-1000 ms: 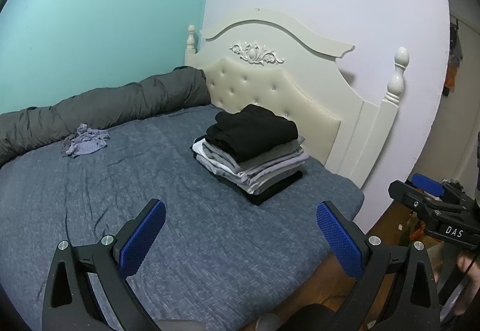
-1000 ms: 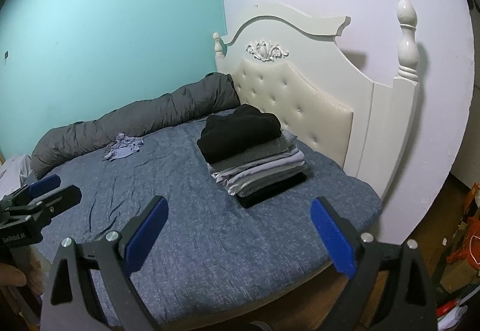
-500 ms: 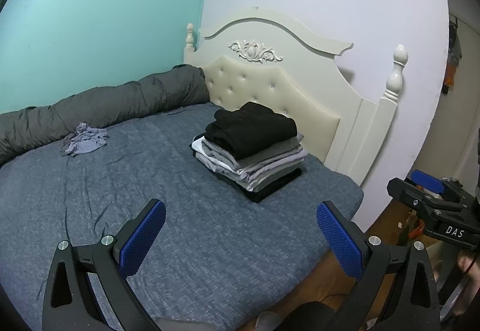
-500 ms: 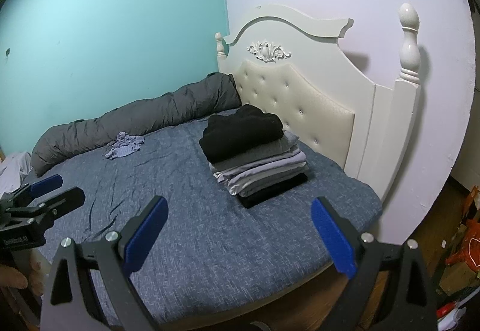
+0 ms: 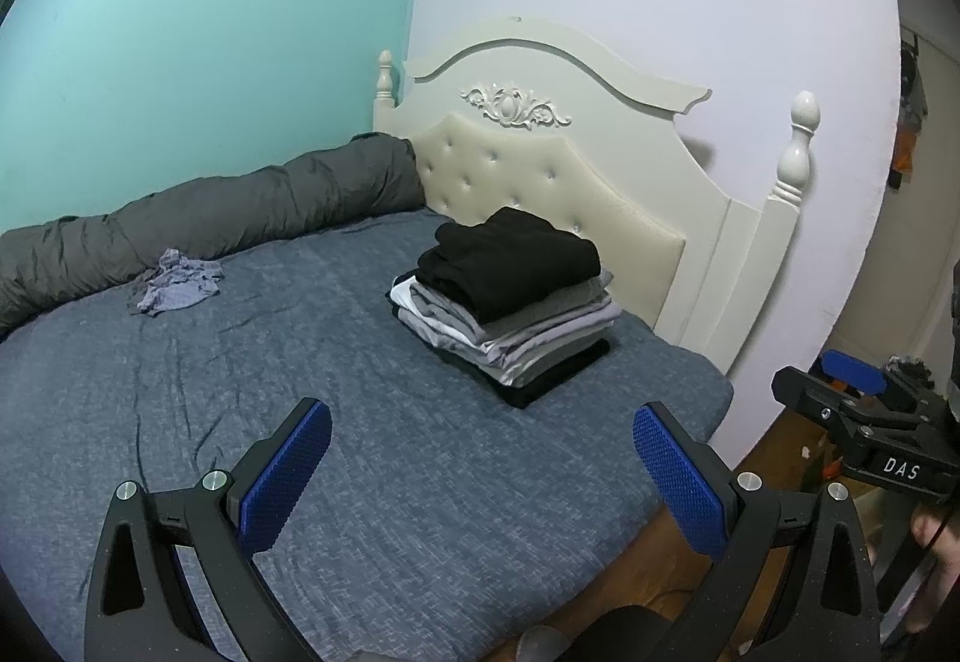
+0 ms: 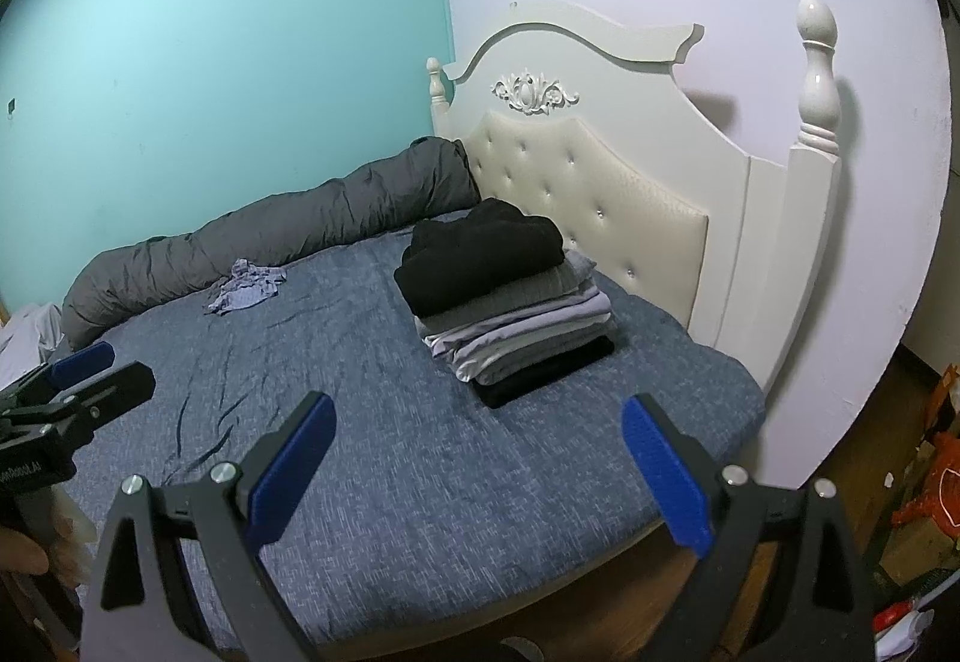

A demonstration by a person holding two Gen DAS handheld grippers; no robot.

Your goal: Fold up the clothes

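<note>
Over by the rolled grey duvet [image 5: 198, 218], on the far side of the bed [image 5: 360, 482], lies the one crumpled grey-blue garment [image 5: 174, 290] left to fold, well apart from both my claws. Near the headboard [image 5: 576, 194] stands the stack of folded clothes [image 5: 504, 302], a black piece on top, resting slightly askew.

My left gripper [image 5: 480, 476] hangs over the near edge of the mattress with its blue pads wide apart and nothing between them. My right gripper [image 6: 474, 470] is likewise spread and empty.

As I see it, the risk lies in the reach. The garment is a loose wad, so I may pinch only a fold of it, or catch the sheet beneath and drag wrinkles across the bed. If I swing an arm carelessly past the stack, I could nudge that leaning black top layer off.

For writing, the body of my right gripper reads "DAS" in the left view. In the right view, the left one carries a white label cut off at the frame edge, perhaps ending "Robot.AI", though I can't read it surely.
</note>
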